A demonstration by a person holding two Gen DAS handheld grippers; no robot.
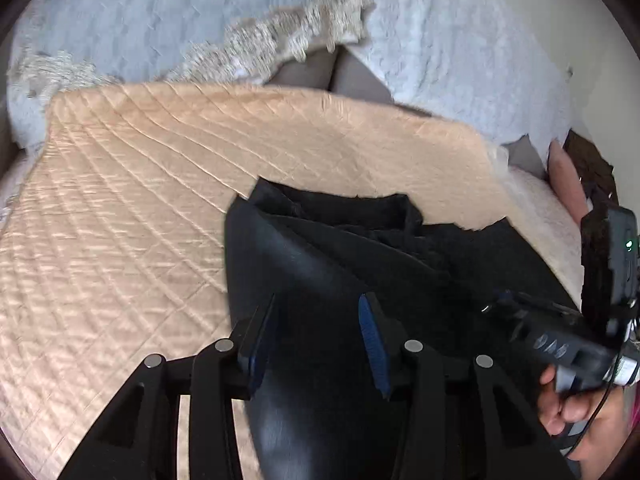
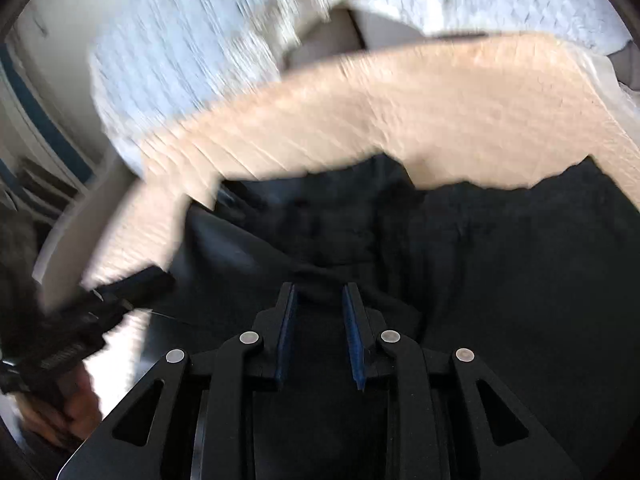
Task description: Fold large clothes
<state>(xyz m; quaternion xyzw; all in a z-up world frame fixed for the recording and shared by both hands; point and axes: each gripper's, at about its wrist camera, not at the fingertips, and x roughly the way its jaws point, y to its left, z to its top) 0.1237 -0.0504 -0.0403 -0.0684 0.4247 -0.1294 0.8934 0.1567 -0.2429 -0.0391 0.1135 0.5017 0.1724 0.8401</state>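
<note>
A black garment (image 1: 352,240) lies crumpled on a beige quilted cover (image 1: 132,208). In the left wrist view a smooth, slightly shiny fold of it runs up between the fingers of my left gripper (image 1: 320,310). The jaws stand apart and the blue pads show no clear pressure on the cloth. In the right wrist view the garment (image 2: 512,264) fills the lower half. My right gripper (image 2: 319,292) is low over it, jaws narrowly apart, with a small hump of cloth between the tips. Each gripper shows in the other's view: right gripper (image 1: 560,340), left gripper (image 2: 128,288).
Pale blue-white textured bedding (image 1: 460,60) with a fringed throw (image 1: 288,36) lies beyond the beige cover (image 2: 400,112). A pink cushion (image 1: 568,184) sits at the far right. A person's hand (image 1: 568,408) holds the right gripper. A wall and shelving (image 2: 44,152) stand to the left.
</note>
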